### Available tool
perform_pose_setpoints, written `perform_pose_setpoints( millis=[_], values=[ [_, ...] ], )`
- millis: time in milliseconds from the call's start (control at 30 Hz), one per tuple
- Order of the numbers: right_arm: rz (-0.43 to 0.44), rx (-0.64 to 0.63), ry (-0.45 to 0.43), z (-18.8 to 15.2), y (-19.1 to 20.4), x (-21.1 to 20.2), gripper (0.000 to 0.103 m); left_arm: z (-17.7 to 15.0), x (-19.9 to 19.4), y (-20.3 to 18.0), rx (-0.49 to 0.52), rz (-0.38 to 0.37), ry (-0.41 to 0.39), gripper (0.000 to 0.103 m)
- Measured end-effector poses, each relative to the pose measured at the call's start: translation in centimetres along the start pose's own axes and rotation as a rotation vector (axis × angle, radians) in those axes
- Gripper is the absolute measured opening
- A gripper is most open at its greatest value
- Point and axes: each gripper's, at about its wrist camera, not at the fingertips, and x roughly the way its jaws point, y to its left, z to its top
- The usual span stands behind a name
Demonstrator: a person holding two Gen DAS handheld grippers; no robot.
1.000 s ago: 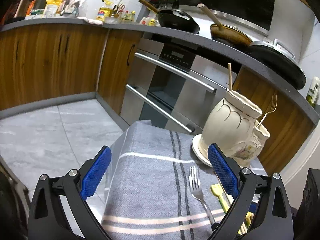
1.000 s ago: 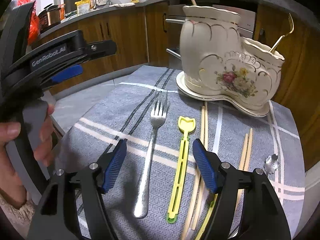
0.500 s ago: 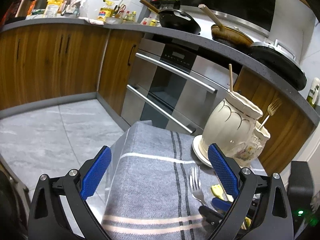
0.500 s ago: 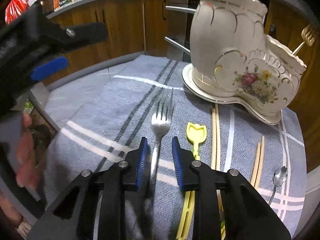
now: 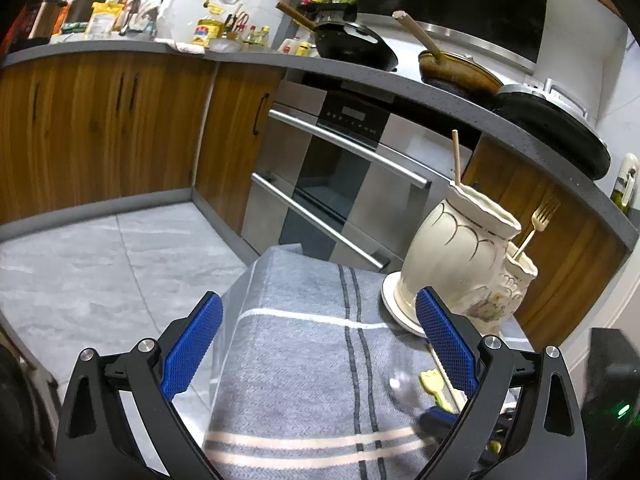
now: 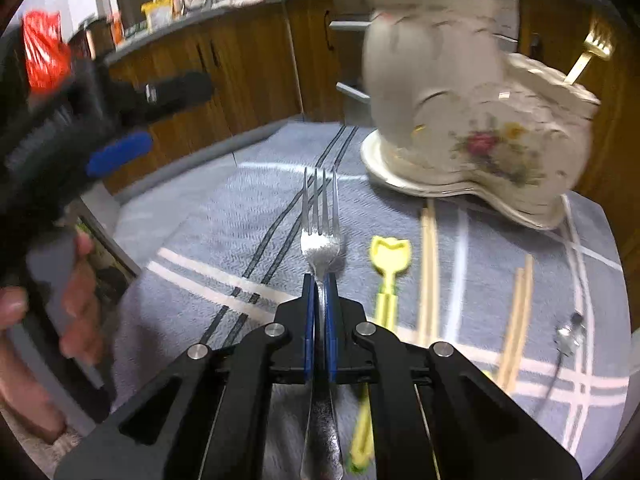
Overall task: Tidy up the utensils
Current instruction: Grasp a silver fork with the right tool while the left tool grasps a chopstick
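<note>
My right gripper point(image 6: 319, 280) has its blue pads closing tight on the neck of the silver fork point(image 6: 320, 244), whose tines point away from me over the grey striped cloth point(image 6: 224, 216). In the left wrist view the fork point(image 5: 400, 388) is only a blur. A yellow plastic utensil point(image 6: 390, 252) and a pair of chopsticks point(image 6: 428, 272) lie just right of it. The cream floral ceramic holder point(image 6: 460, 120) stands at the back right with a gold fork point(image 6: 592, 52) in it. My left gripper point(image 5: 318, 298) hangs open over the cloth's left part with nothing between its fingers.
A second chopstick pair point(image 6: 520, 312) and a small metal utensil point(image 6: 572, 332) lie at the cloth's right. The holder point(image 5: 456, 264) also has a chopstick point(image 5: 456, 156) in it. An oven point(image 5: 340, 168) and wooden cabinets stand beyond the table. A hand point(image 6: 76, 300) holds the left gripper.
My right gripper moved left over the fork and closed from wide open onto its neck. The left gripper has stayed where it was, still open.
</note>
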Motion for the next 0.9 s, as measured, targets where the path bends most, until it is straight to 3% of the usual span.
perform_pose_setpoints(
  millis=[367, 633, 733, 767, 833, 900],
  values=[
    [0.022, 0.080, -0.199, -0.5, -4.5, -9.0, 0.005, -1.1, 0.4, -2.8, 0.099, -0.036, 0.040, 0.096],
    [-0.047, 0.135, -0.302, -1.2, -8.6, -12.5, 0.005, -3.7, 1.1, -8.2, 0.214, -0.108, 0.180, 0.095],
    [-0.074, 0.159, -0.330, -1.4, -10.2, -13.6, 0.005, -4.7, 0.7, -11.0, 0.278, -0.132, 0.194, 0.094],
    [-0.079, 0.163, -0.335, -1.4, -10.5, -13.9, 0.005, -5.1, 0.7, -11.7, 0.292, -0.141, 0.203, 0.093],
    [-0.083, 0.170, -0.343, -1.7, -11.1, -14.3, 0.005, -5.8, 1.0, -13.3, 0.315, -0.170, 0.240, 0.081],
    [-0.083, 0.178, -0.348, -1.9, -11.5, -14.7, 0.005, -6.5, 1.4, -14.3, 0.342, -0.179, 0.272, 0.058]
  ],
)
